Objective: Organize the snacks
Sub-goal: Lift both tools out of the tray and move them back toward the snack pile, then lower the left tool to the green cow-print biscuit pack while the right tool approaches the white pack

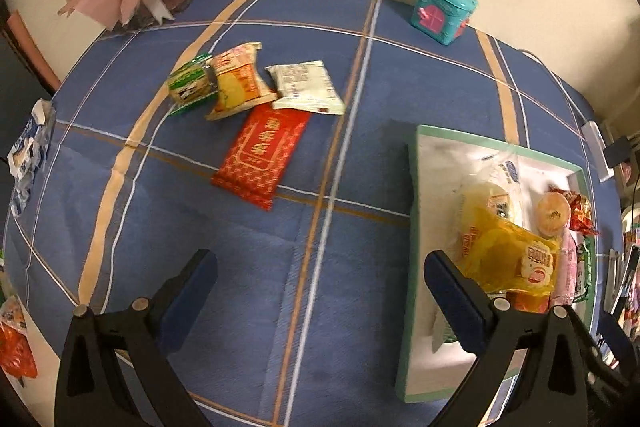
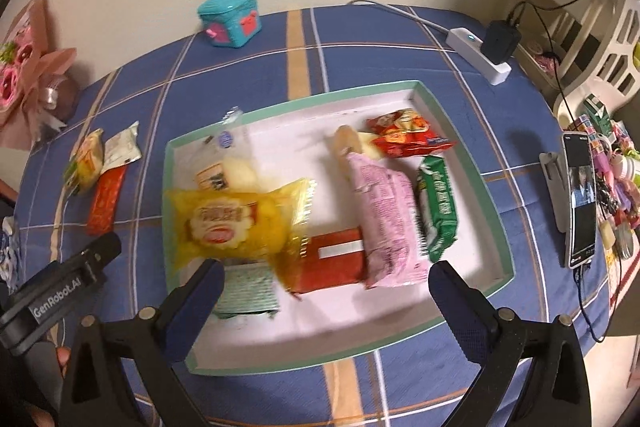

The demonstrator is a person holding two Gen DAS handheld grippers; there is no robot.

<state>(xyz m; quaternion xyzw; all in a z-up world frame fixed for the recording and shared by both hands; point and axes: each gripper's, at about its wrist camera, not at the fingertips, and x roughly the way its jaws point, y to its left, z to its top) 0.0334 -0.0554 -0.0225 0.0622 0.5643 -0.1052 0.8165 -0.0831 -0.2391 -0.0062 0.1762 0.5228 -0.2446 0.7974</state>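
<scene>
Right gripper [image 2: 326, 283] spread over tray [image 2: 496, 187] edge — snacks inside, bare tablecloth [image 1: 248, 267] leftward

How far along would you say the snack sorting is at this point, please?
Well underway. Done: several packets already lie in the tray, among them the yellow packet, the pink packet and the green packet. In hand: nothing; the left claw and right claw are both open. Left: four on the cloth, the red packet, white packet, orange packet and small green packet.
</scene>
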